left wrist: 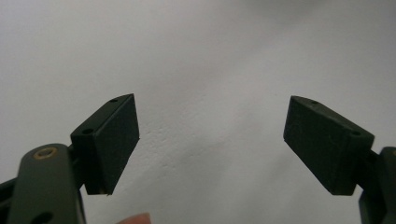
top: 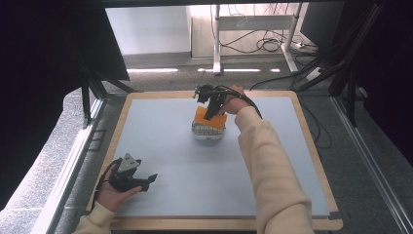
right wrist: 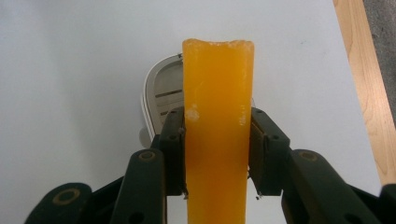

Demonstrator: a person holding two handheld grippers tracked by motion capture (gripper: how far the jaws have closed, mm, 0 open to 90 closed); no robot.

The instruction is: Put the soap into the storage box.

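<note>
Left gripper (top: 146, 181): lies low at the near left of the table (top: 160, 146), held in the left hand (top: 113, 194), with the grey three-cornered plate on top and the jaws pointing right.
Left jaws: wide apart in the left gripper view, with nothing between them; the pads (left wrist: 114, 140) face each other across bare pale surface.
Beyond the left jaws: plain table top, lightly textured.
Right gripper (top: 211, 113): far side of the table centre, held in the right hand (top: 234, 103), the cream sleeve (top: 272, 165) reaching in from the near right; the jaws point down and toward the person.
Right jaws: closed on a sponge (right wrist: 218, 130), one pad pressed to each long side in the right gripper view.
Sponge: orange, a slab seen edge-on, rising from between the jaws and well past their tips; its far end is rough.
Holder (right wrist: 161, 95): a white, rounded piece with a slotted grey top, just beyond and below the jaw tips, behind the sponge. In the high view the sponge (top: 207, 117) stands over its far part; whether it touches it I cannot tell.
Right of the right jaws: the table's wooden edge (right wrist: 369, 84).
</note>
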